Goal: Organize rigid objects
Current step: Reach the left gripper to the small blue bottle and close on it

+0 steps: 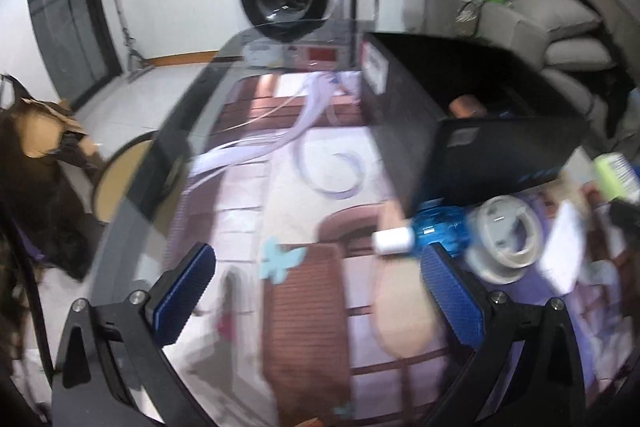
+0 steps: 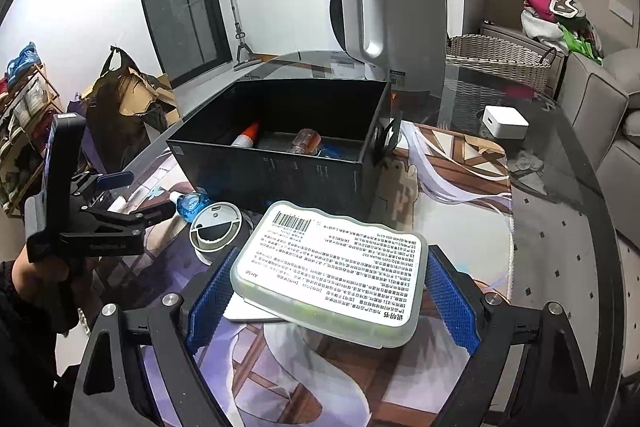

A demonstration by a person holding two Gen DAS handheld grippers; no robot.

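Observation:
My right gripper [image 2: 326,291] is shut on a flat translucent case [image 2: 328,267] with a printed label, held above the patterned mat [image 2: 460,187] in front of the black box [image 2: 288,167]. The box holds a white tube with an orange cap [image 2: 246,137] and a small bottle [image 2: 306,141]. A blue bottle with a white cap [image 2: 192,203] and a round grey device [image 2: 216,231] lie left of the case. My left gripper [image 1: 316,287] is open and empty over the mat [image 1: 304,327]; the blue bottle [image 1: 420,231] and round device [image 1: 504,243] lie just right of its fingers. The left gripper also shows in the right wrist view [image 2: 140,195].
A white kettle [image 2: 396,23] stands behind the box on the glass table [image 2: 560,227]. A small white cube [image 2: 505,123] sits at the right, a wicker basket [image 2: 500,59] behind it. A flat white item [image 2: 248,311] lies under the case. The table edge [image 1: 132,227] runs along the left.

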